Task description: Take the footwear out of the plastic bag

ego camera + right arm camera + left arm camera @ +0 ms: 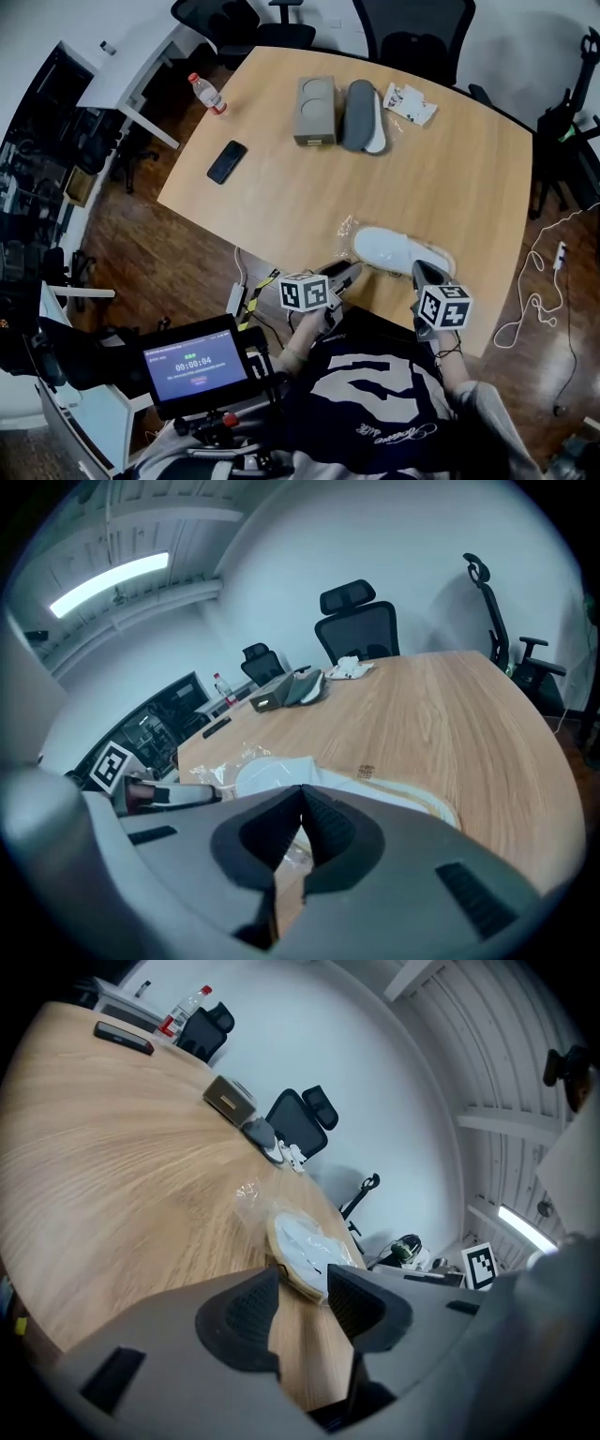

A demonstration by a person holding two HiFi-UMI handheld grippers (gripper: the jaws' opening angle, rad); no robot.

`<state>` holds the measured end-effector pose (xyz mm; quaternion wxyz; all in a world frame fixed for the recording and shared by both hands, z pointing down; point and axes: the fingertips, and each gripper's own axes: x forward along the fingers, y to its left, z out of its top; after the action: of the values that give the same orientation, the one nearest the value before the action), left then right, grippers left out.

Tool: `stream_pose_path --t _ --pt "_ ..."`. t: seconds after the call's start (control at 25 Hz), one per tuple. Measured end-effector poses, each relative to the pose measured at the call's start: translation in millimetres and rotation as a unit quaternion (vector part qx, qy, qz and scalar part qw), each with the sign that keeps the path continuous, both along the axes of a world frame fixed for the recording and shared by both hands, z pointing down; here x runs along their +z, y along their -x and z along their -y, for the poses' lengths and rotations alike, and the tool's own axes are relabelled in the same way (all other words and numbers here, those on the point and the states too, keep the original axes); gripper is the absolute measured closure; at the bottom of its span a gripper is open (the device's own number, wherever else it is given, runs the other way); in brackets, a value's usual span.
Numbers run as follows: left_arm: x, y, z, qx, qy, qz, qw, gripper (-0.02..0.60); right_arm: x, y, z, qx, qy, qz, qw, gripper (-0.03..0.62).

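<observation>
A white slipper (398, 251) lies in a clear plastic bag (349, 230) at the near edge of the wooden table (281, 206). My left gripper (345, 272) is at the slipper's left end, open, and the slipper (305, 1246) lies just beyond its fingertips (302, 1283) with nothing between the pads. My right gripper (424, 274) is at the slipper's right end, shut, with its pads meeting (302, 794) right over the slipper (272, 772) and the crinkled bag (225, 761). No thing shows between its pads.
At the far side of the table lie a dark grey slipper (364, 114), a grey box (316, 110) and a small printed packet (410, 103). A black phone (227, 161) and a bottle (208, 94) are at the left. Office chairs (412, 33) stand beyond.
</observation>
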<state>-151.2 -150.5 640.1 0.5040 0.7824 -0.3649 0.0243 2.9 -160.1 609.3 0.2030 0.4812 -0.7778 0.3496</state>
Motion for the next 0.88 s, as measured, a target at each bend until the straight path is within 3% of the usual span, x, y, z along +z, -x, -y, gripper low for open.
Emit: stream_pose_path --t 0.2,0.32,0.68,0.88 --pt "-0.9 -0.8 6.4 -0.01 0.007 0.001 0.9999 0.428 37.6 -10.8 8.2 -0.014 0.052 -0.062 0.997 0.599" --pt "-1.3 -4.0 10.9 -0.018 0.009 -0.002 0.9998 0.428 42.4 -12.5 8.7 -0.048 0.042 -0.073 0.995 0.599" --pt "1.2 -10.8 14.7 -0.025 0.022 0.0 0.9994 0.376 42.2 -28.0 0.9 -0.093 -0.007 -0.043 0.995 0.599" --pt "-4.4 -19.5 17.8 0.001 -0.002 -0.002 1.0 0.373 42.3 -33.8 -1.0 -0.108 0.002 -0.021 0.994 0.599"
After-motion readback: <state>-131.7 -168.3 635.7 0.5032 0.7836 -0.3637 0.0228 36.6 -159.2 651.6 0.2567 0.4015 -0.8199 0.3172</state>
